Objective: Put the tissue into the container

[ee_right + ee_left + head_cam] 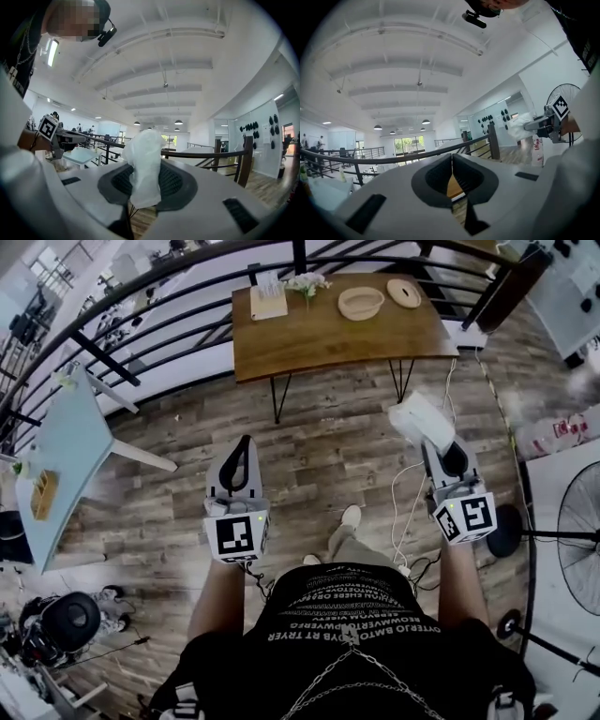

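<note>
A white tissue (420,420) is pinched in my right gripper (437,444), which is shut on it and held at chest height over the wooden floor. In the right gripper view the tissue (144,164) stands up between the ribbed pads (171,180). My left gripper (243,442) is level with it on the left, shut with nothing in it; its pads (460,174) meet along a thin seam. A woven bowl (361,303) sits on the brown wooden table (328,338) ahead, beside a round woven lid (404,292) and a tissue box (268,301).
A black railing (141,292) curves behind the table. A light blue table (66,451) stands at the left, a fan (577,521) at the right. White cables (405,502) trail on the floor near my feet. Dark gear (66,620) lies at lower left.
</note>
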`<state>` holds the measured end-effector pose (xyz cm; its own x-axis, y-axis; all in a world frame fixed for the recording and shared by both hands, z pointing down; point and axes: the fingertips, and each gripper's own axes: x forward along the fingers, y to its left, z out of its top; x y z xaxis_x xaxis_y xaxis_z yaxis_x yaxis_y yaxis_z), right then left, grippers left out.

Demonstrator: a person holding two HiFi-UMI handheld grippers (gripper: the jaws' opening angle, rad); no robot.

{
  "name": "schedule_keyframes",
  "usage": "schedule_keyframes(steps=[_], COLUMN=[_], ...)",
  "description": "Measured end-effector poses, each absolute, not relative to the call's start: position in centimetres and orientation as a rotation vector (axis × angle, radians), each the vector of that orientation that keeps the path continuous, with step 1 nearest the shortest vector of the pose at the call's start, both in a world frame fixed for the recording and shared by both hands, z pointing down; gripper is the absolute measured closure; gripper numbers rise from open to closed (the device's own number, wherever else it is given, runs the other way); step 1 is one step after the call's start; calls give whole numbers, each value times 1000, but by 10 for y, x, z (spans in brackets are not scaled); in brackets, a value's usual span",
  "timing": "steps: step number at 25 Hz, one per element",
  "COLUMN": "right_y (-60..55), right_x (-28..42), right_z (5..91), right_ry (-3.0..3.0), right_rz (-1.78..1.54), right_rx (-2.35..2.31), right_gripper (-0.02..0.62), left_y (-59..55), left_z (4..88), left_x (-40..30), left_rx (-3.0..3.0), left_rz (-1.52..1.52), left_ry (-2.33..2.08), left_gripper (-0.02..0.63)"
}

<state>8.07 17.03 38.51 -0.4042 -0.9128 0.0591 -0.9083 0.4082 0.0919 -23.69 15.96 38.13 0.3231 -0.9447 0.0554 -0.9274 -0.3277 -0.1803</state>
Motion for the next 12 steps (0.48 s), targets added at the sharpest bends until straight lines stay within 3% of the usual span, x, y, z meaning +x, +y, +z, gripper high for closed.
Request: schedule_keyframes(steps=[12], right_y=[69], right_x=[122], right_z=[371], right_ry=[-2594], right_rz=[-94], right_rx=[1579], right_gripper=[485], left_y=[66], left_z=[375], left_x=[-166], left_rx=[-2470], left_rz=[-252], left_ry=[1751], left_gripper=[577])
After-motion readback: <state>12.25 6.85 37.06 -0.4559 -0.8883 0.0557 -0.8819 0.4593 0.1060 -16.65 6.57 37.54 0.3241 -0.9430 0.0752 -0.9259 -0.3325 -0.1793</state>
